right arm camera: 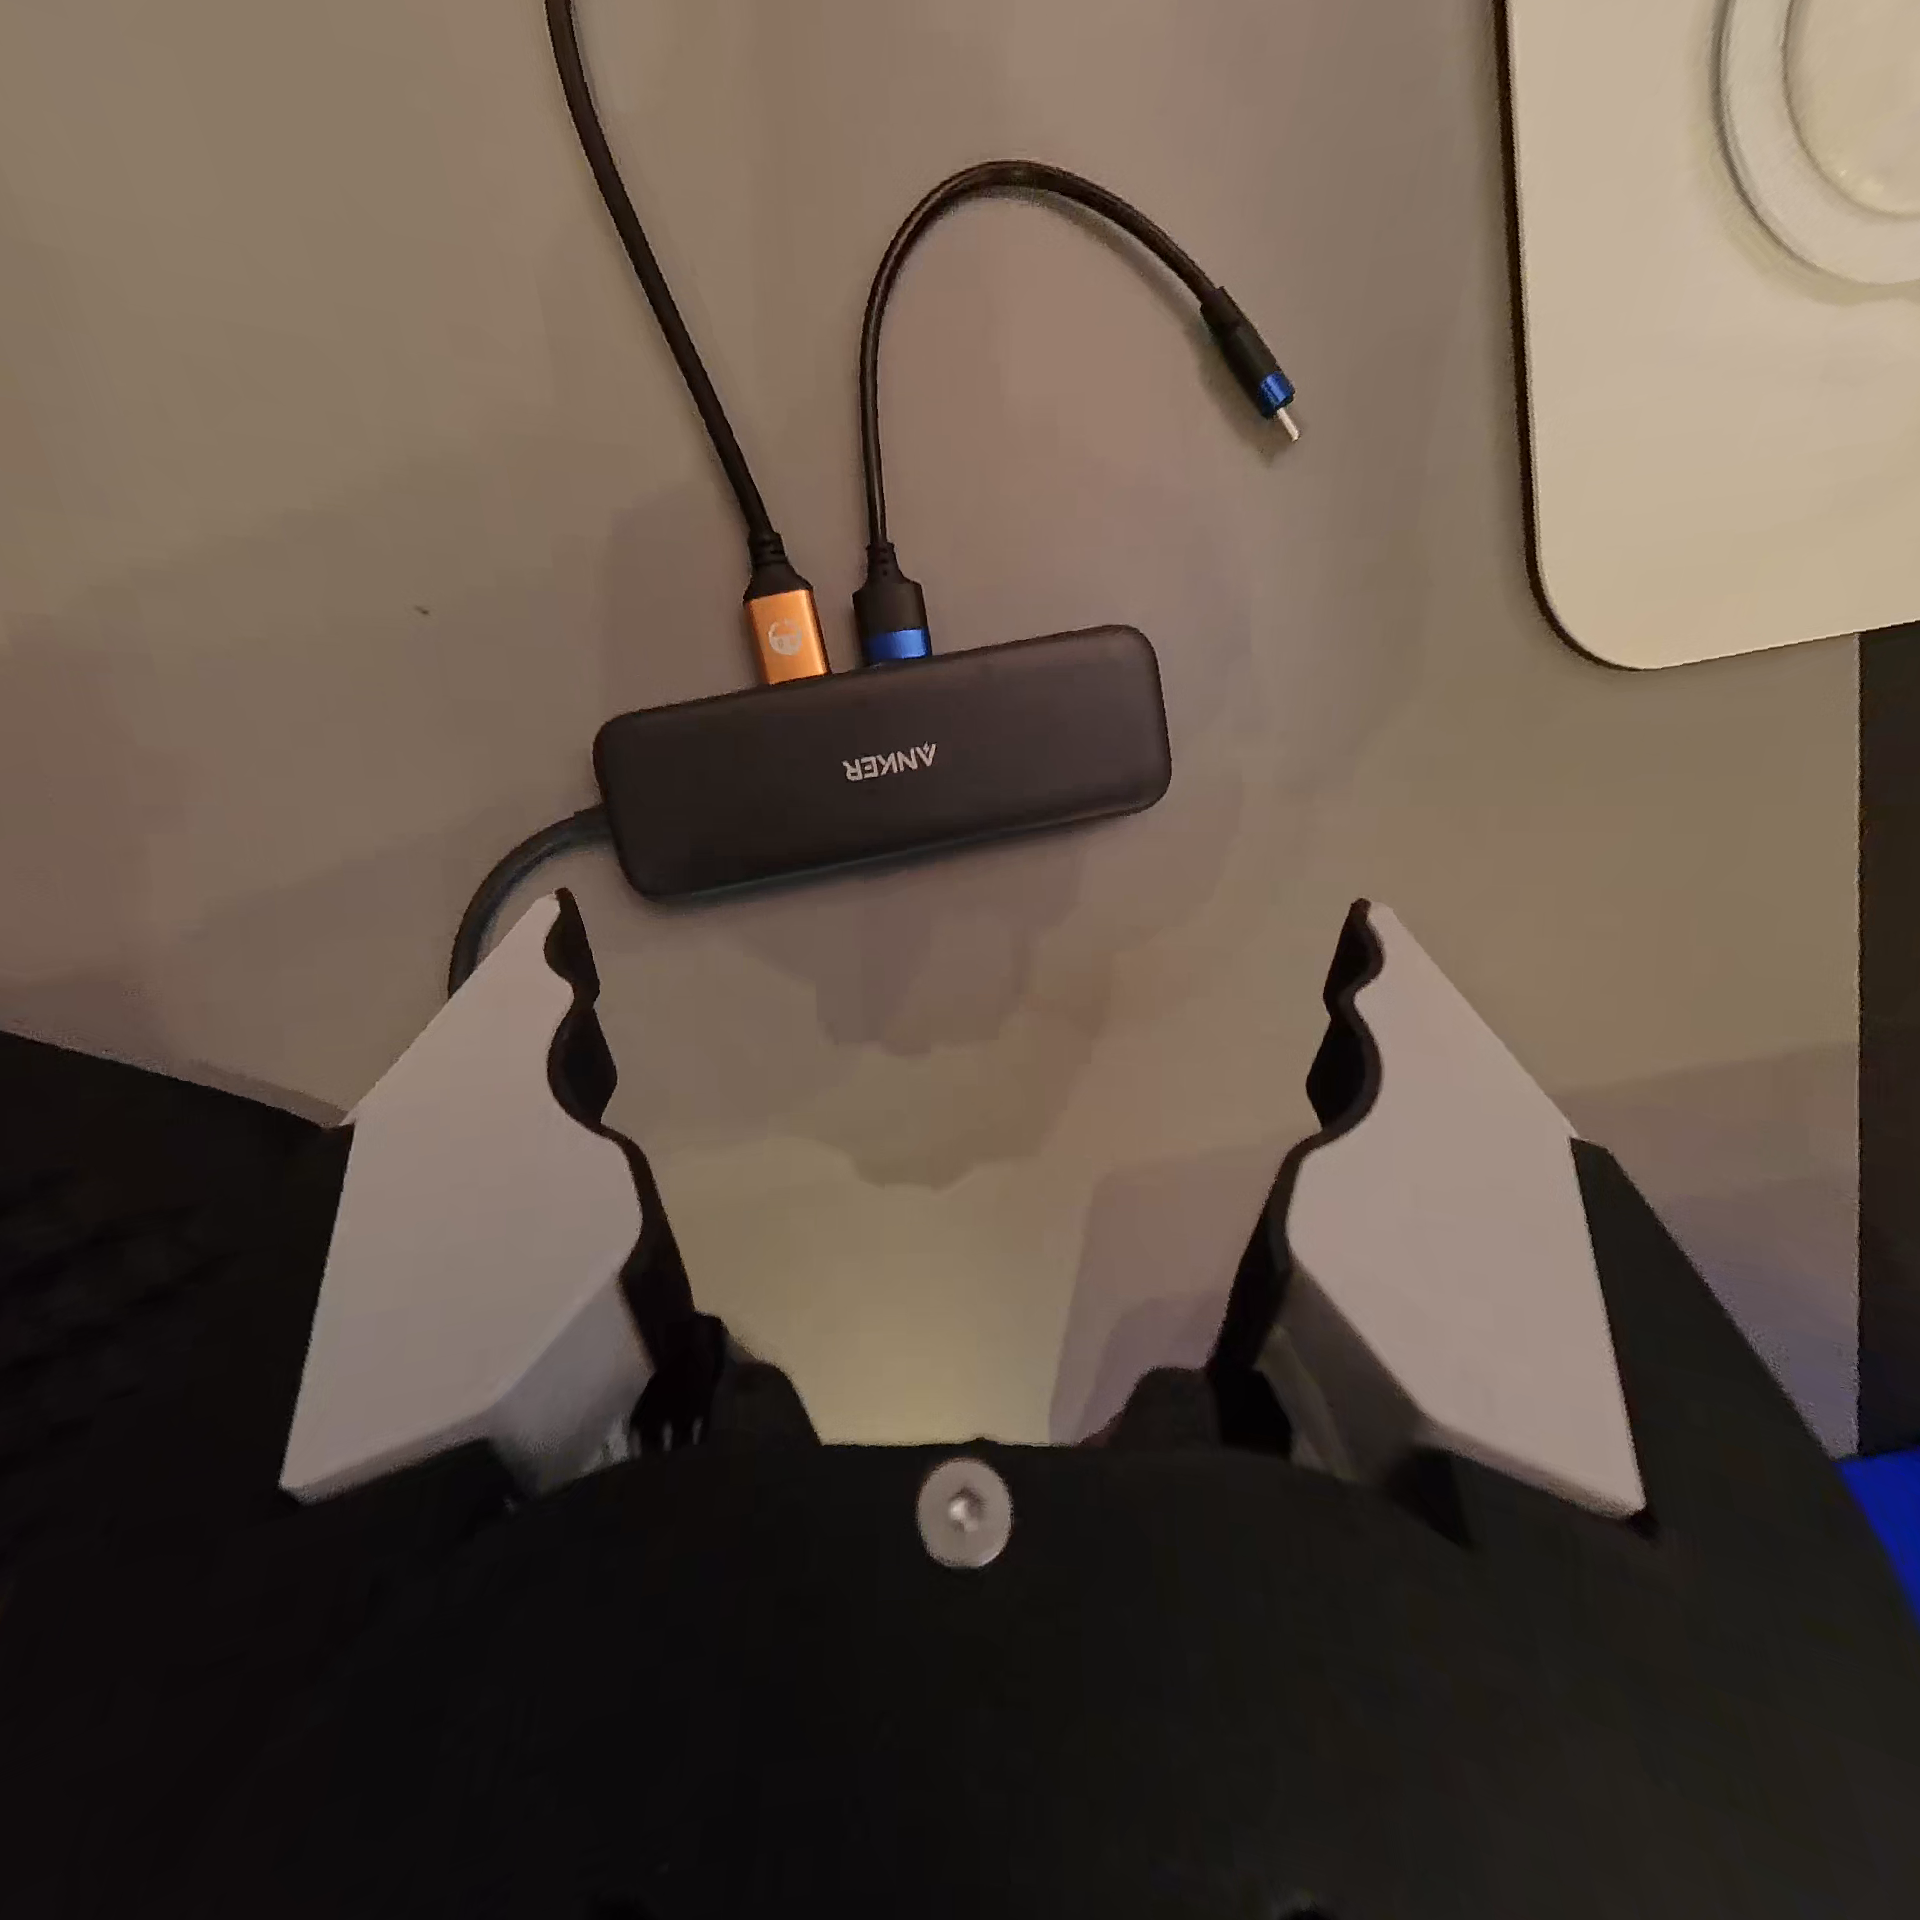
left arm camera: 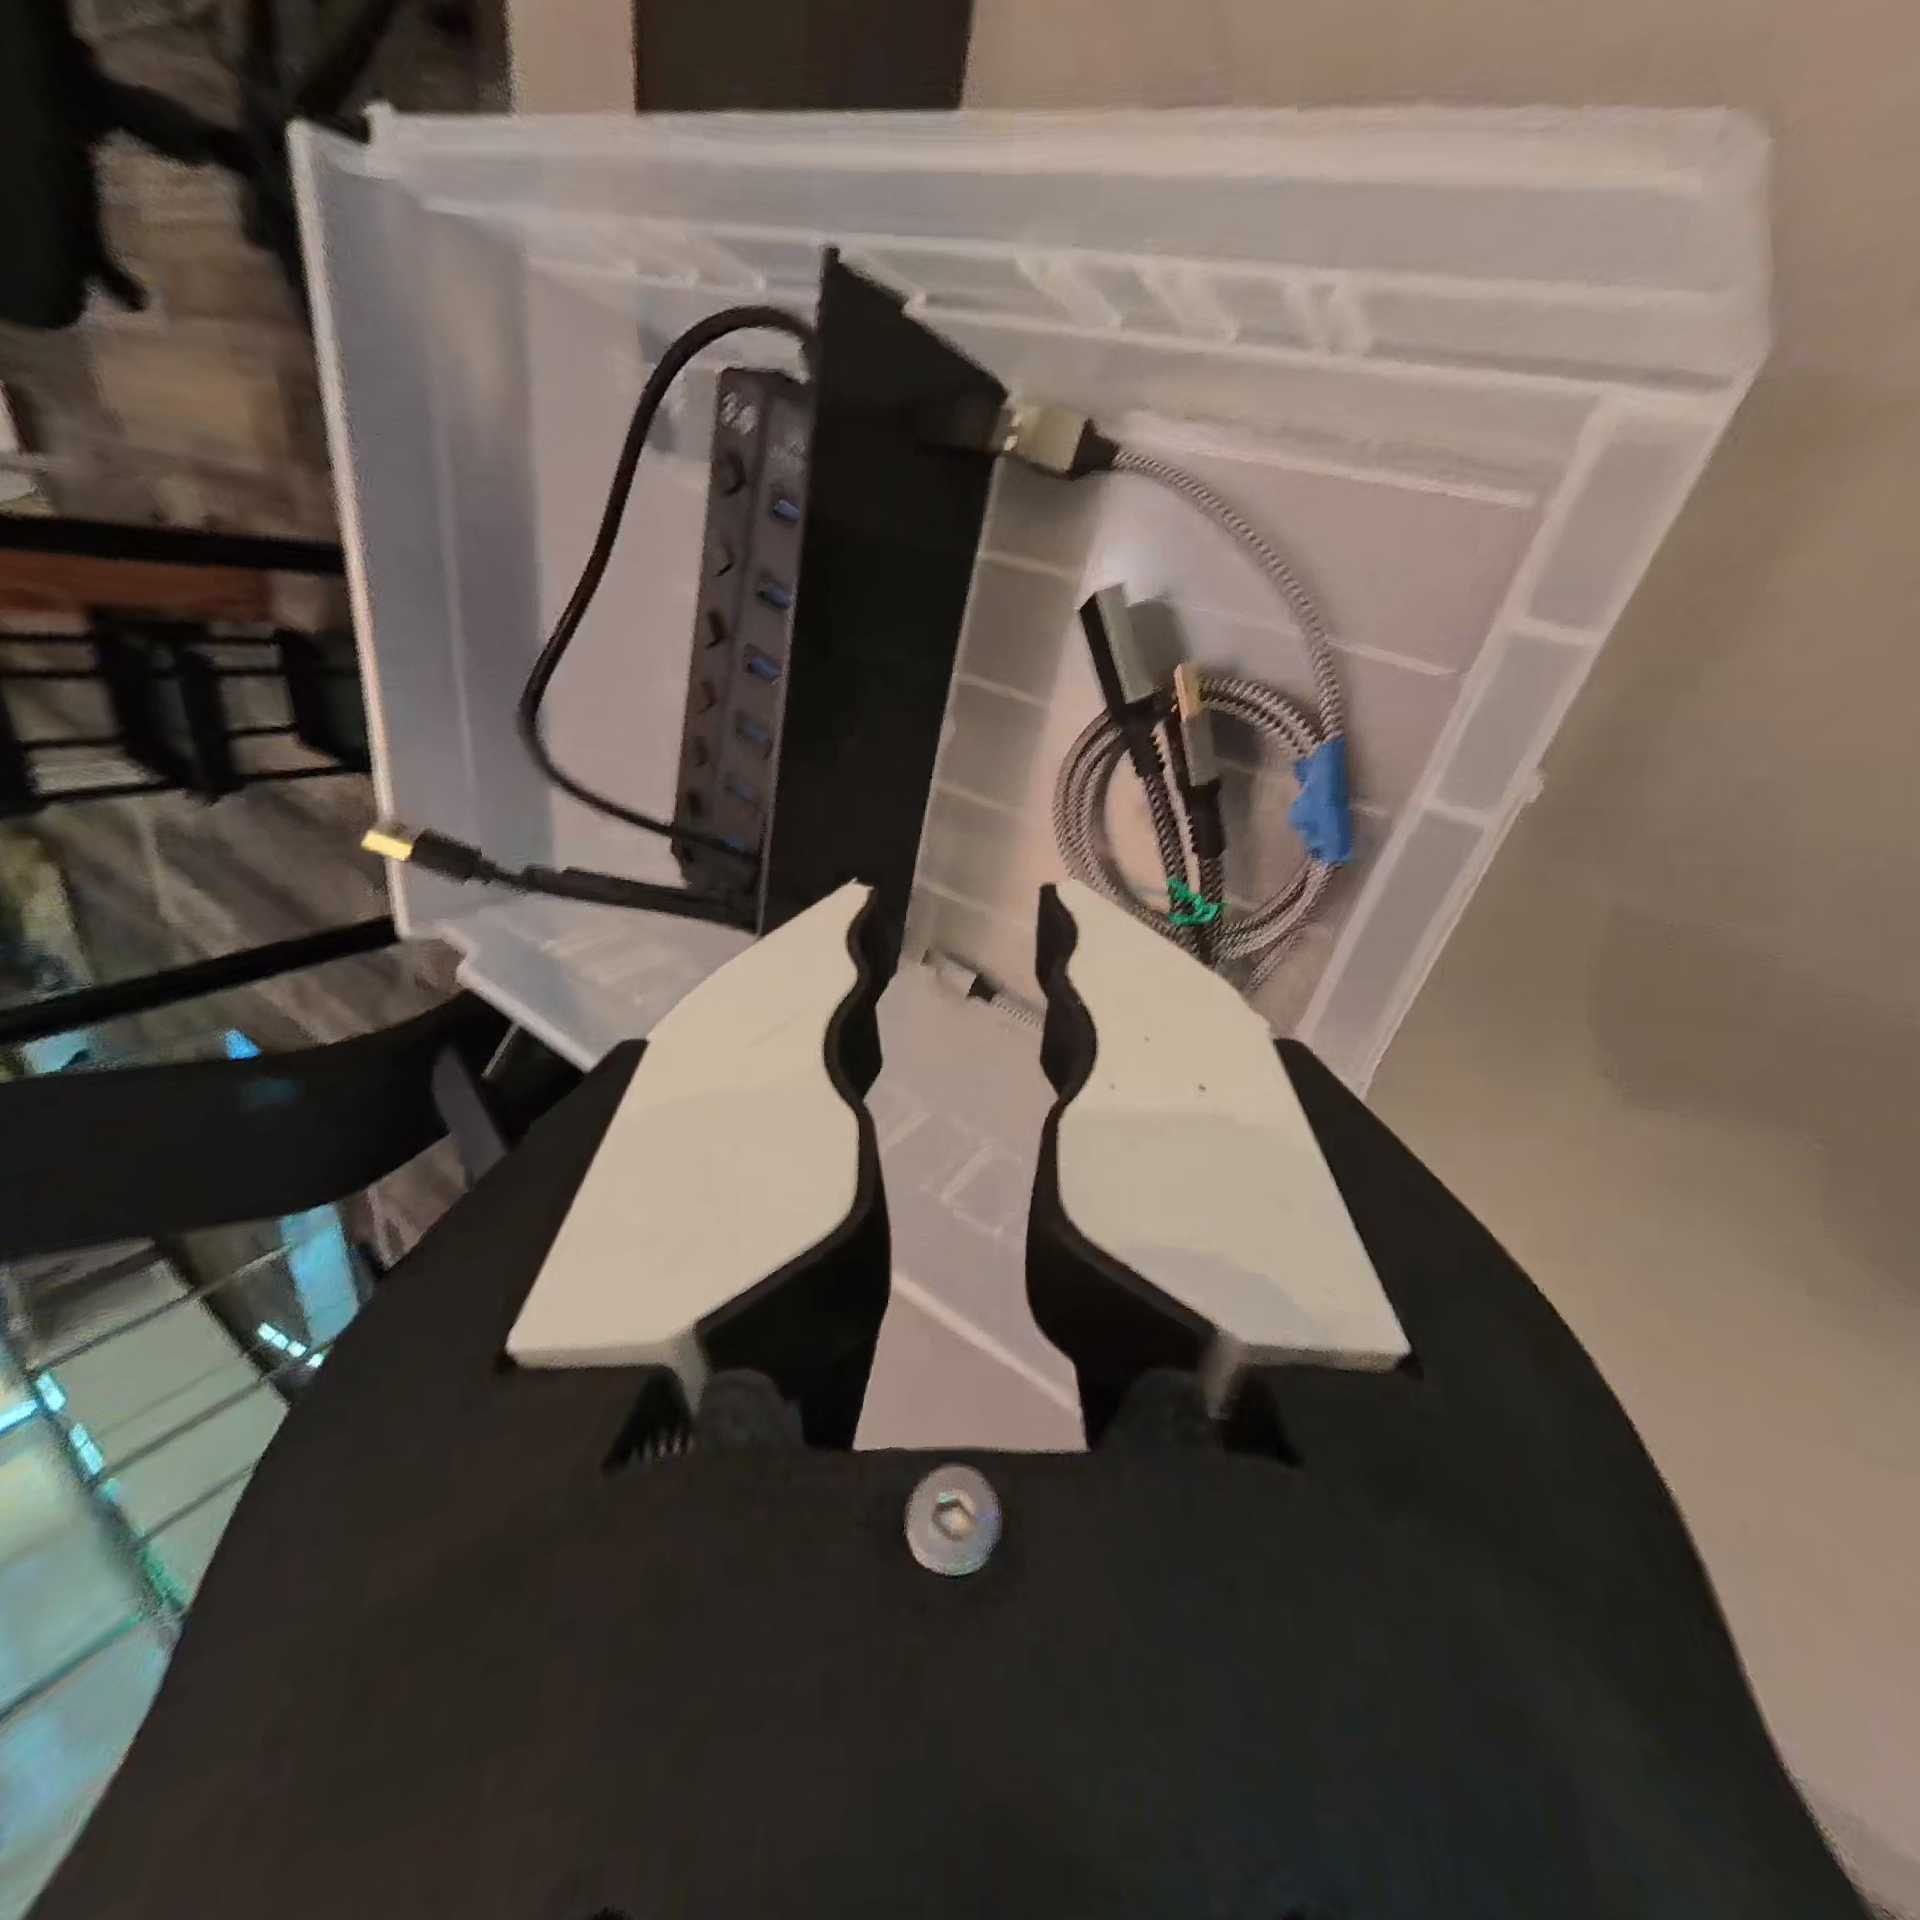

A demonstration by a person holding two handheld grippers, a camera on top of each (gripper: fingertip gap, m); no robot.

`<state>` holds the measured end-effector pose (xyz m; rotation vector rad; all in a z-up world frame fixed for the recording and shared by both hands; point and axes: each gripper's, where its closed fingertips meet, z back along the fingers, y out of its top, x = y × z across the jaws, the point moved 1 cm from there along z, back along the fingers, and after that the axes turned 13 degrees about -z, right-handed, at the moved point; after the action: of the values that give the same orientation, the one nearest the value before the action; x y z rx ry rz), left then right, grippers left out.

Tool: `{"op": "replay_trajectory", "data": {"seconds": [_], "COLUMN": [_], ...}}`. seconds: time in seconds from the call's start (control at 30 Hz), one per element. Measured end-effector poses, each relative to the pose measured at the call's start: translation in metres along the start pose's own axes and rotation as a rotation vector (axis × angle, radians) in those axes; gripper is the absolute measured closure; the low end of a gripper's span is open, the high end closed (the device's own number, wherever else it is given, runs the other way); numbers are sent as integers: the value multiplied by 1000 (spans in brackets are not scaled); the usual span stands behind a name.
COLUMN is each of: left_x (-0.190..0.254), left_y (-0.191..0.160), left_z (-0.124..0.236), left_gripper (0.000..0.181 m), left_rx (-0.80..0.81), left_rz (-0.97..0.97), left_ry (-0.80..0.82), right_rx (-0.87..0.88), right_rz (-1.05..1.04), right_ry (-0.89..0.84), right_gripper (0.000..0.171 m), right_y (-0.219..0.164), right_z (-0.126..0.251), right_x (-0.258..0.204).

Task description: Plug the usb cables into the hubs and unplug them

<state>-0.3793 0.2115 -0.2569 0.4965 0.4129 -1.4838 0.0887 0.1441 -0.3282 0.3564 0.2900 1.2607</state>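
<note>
Lying crosswise on the desk [right arm camera: 312, 416] just ahead of the right gripper [right arm camera: 961, 914], whose jaws are spread wide and empty, the dark hub [right arm camera: 883, 764] is flanked by plugs on its far edge, while the left gripper [left arm camera: 956, 904], jaws narrowly parted, is held over the clear bin [left arm camera: 1455, 312].

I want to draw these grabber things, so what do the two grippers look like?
Both look alike. The left gripper has two flat white fingers with wavy black inner edges, set in a wide black body with one silver bolt in the middle. The right gripper has the same white fingers and silver bolt.
</note>
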Motion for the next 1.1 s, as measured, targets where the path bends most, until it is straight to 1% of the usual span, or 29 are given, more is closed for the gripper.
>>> {"op": "replay_trajectory", "data": {"seconds": [0.2, 0.33, 0.37, 0.53, 0.57, 0.6, 0.63, 0.7, 0.77, 0.9, 1.0, 1.1], "left_x": [18, 29, 34, 48, 48, 48, 47, 45, 45, 44, 32, 6], "left_y": [25, 59, 64, 67, 65, 65, 68, 66, 68, 66, 67, 65], "left_z": [-34, -49, -53, -86, -93, -97, -99, -100, -101, -99, -82, -45], "left_gripper": [151, 154, 154, 157, 161, 170, 171, 173, 175, 178, 178, 178], "left_rx": [53, 198, 205, 96, 63, 52, 59, 19, 26, 28, 97, 205], "left_rz": [-19, 102, 137, 228, 249, 265, 297, 330, 362, 363, 413, 477], "left_ry": [-146, -244, -277, -318, -303, -296, -296, -299, -325, -319, -289, -207], "right_rx": [9, 20, 21, 43, 48, 52, 58, 66, 76, 113, 141, 163], "right_rz": [-12, -22, -25, -29, -28, -27, -26, -23, -20, -22, -17, -11], "right_ry": [-18, -31, -32, -28, -27, -25, -23, -20, -19, -14, -16, -21], "right_gripper": [39, 42, 43, 44, 45, 45, 45, 46, 46, 47, 49, 49], "right_y": [9, 13, 13, 16, 17, 17, 17, 18, 17, 19, 19, 20], "right_z": [5, 8, 8, 8, 8, 7, 7, 6, 6, 9, 13, 17], "right_x": [-1, -1, -2, -4, -4, -5, -5, -6, -7, -8, -9, -10]}}
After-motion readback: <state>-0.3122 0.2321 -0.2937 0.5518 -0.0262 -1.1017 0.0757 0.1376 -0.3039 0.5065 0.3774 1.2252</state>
